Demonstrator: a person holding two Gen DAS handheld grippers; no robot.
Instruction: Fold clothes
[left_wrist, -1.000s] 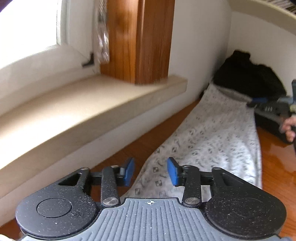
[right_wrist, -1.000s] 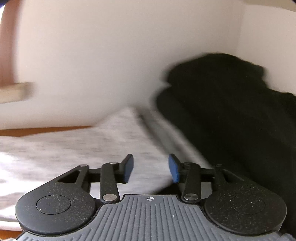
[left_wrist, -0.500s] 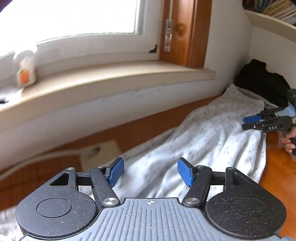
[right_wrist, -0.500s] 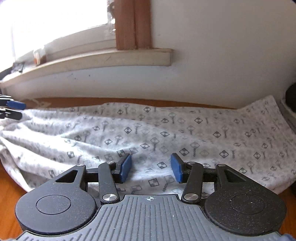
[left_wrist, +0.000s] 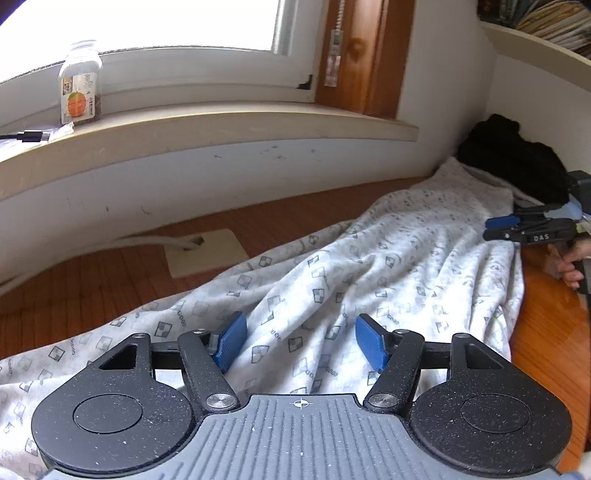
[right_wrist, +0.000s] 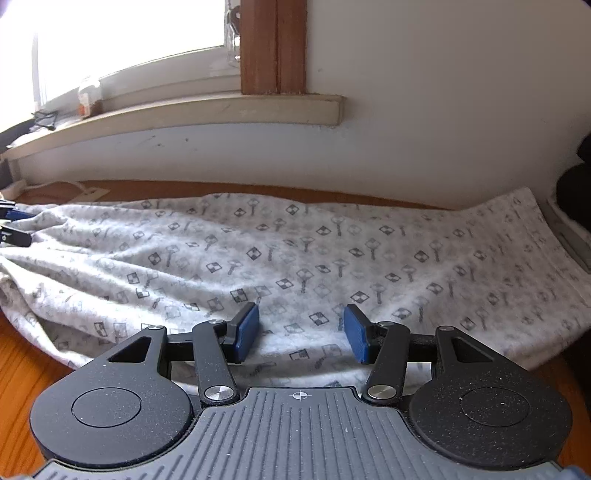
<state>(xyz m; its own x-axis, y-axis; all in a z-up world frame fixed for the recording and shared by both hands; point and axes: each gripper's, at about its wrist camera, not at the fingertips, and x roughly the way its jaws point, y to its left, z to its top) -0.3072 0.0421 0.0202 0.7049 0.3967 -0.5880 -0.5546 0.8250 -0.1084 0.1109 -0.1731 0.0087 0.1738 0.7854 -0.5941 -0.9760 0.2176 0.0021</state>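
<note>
Tabletop (left_wrist: 96, 280) of reddish wood carries a grey patterned garment (right_wrist: 303, 251) spread lengthwise below the windowsill (left_wrist: 207, 125). Left gripper (left_wrist: 300, 341) hovers spread over one end, right gripper (right_wrist: 301, 328) over its middle, jaws opening, pinching nothing.

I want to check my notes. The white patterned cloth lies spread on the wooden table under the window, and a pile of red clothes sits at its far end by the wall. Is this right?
Not quite: the pile of clothes is black, not red, as the left wrist view shows. The rest holds: the white patterned cloth lies spread on the wooden table under the window.
</note>
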